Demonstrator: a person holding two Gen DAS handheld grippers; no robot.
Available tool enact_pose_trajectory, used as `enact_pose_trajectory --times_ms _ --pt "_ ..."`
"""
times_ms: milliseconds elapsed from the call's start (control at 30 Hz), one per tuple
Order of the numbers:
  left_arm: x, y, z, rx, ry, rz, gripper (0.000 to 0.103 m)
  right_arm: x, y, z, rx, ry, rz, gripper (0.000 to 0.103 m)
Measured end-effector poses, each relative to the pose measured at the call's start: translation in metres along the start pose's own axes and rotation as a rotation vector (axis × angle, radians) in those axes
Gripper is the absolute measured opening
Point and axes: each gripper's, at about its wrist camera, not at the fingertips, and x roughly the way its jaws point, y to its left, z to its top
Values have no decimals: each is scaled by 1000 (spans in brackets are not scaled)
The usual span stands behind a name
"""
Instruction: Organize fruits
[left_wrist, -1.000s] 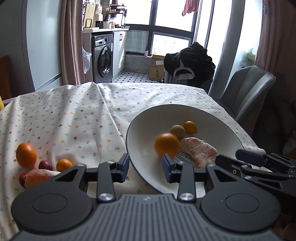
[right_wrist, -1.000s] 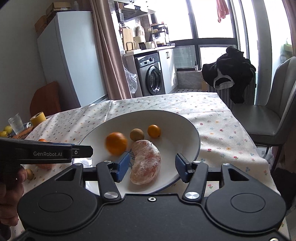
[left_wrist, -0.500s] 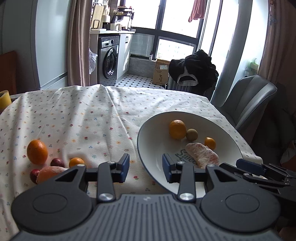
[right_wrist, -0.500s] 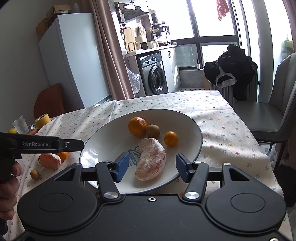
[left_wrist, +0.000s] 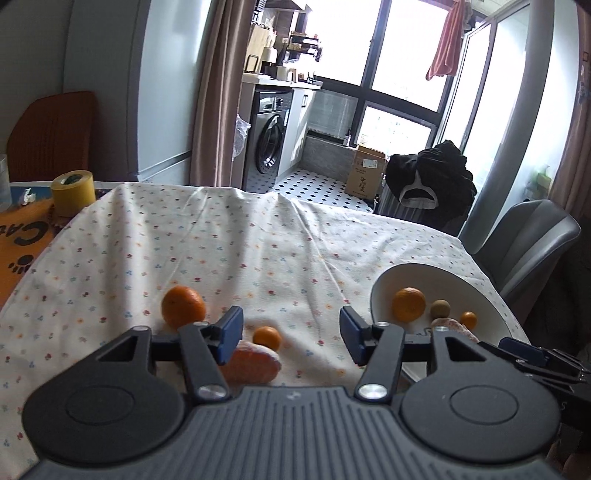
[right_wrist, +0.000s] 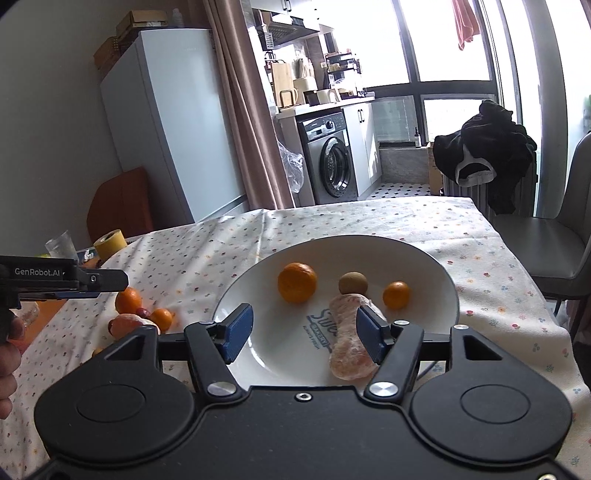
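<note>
Ahead of the left gripper (left_wrist: 291, 332), whose jaws are spread wide and empty, a small orange (left_wrist: 266, 338) sits between the fingers on the tablecloth (left_wrist: 221, 236); a wrapped peeled fruit (left_wrist: 251, 363) lies just below it, a large orange (left_wrist: 183, 305) past the left finger, the white plate (left_wrist: 491, 306) off right.

From the right wrist, the right gripper (right_wrist: 304, 332) is likewise spread, empty, above the plate (right_wrist: 436, 266). Beyond its fingers lie an orange (right_wrist: 297, 282), kiwi (right_wrist: 353, 283) and mandarin (right_wrist: 396, 294); a wrapped fruit piece (right_wrist: 347, 343) touches the right finger.
</note>
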Motion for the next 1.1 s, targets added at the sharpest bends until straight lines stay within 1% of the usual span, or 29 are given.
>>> enact_pose_trajectory --times_ms 300,633,767,933,967,1033,1100 --pt "-22 44 1 -80 -27 79 66 8 29 4 -47 13 59 62" --pt "-32 67 -16 -139 -19 121 66 18 57 4 -103 44 129 62" --pt "-33 69 -25 -153 -11 128 66 22 67 4 -127 58 163 62" --pt "-29 70 -35 -177 6 121 65 27 77 4 -152 70 201 62" --pt "-28 70 -36 -181 11 117 63 27 79 4 -157 71 209 62" --pt "-26 68 -40 -178 13 112 62 27 82 4 -163 72 221 62" --pt "-25 66 -42 -171 13 110 60 29 84 4 -166 77 232 62"
